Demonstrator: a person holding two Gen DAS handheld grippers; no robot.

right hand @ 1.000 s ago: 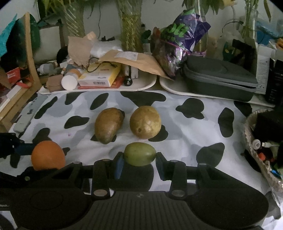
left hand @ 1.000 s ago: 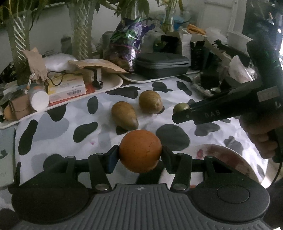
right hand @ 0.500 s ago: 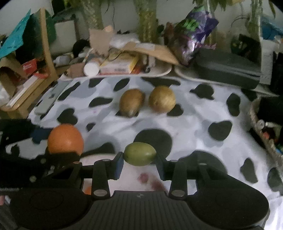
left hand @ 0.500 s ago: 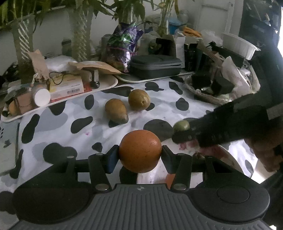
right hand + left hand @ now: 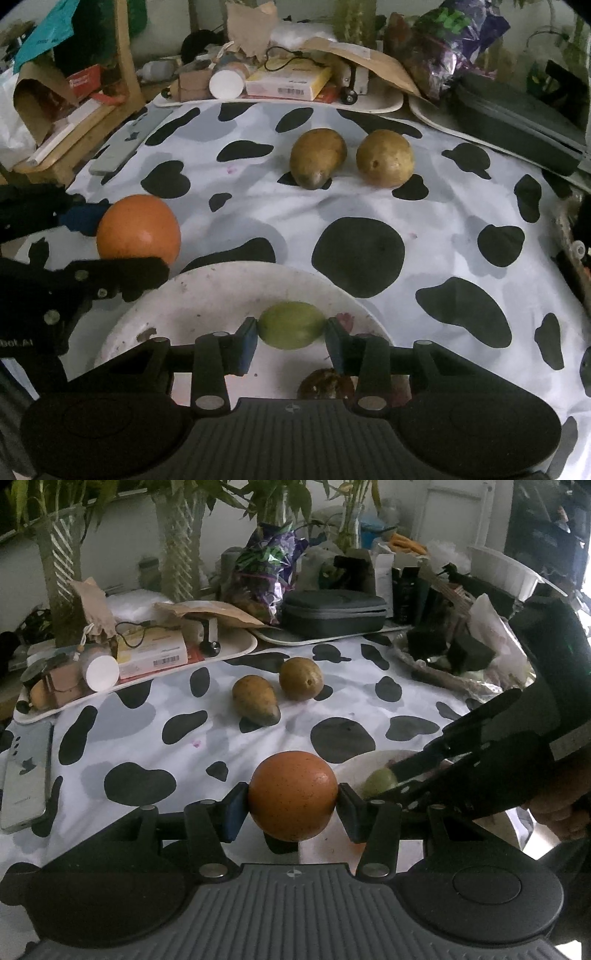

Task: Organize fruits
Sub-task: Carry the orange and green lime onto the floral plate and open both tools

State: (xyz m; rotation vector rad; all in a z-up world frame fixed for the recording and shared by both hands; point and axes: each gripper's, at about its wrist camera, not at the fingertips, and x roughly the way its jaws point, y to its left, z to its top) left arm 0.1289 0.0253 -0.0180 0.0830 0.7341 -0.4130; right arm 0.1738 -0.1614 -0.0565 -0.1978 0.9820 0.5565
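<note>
A: Where's the orange [image 5: 291, 795] sitting?

B: Pinched between the two pads of the left gripper [image 5: 291, 805], above the cow-print cloth [image 5: 332, 686] and just beside the rim of the white plate [image 5: 207, 295]. It's round, so no long axis to speak of.

A: And the green fruit [image 5: 291, 325]?

B: The right gripper [image 5: 291, 332] has it over the plate. It's an oval, and its long axis runs straight across from one pad to the other, so the ends of the fruit point at the pads. The jaws have just been opening a little, with the fruit between them; both pads look to be touching its ends.

A: Anything lying in the plate?

B: A dark brownish lump [image 5: 325, 386] near the front edge, partly hidden by the gripper body; I can't tell what it is.

A: The rest of the fruit?

B: Two brownish-yellow ones farther back on the cloth, close together but apart. The elongated fruit [image 5: 317, 157] lies with its narrower, darker end toward the right wrist camera, long axis running front to back. The rounder fruit [image 5: 384, 157] beside it shows a small dimple facing the camera.

A: Hands?

B: A hand [image 5: 561, 812] grips the right tool's handle at the edge of the left wrist view
</note>
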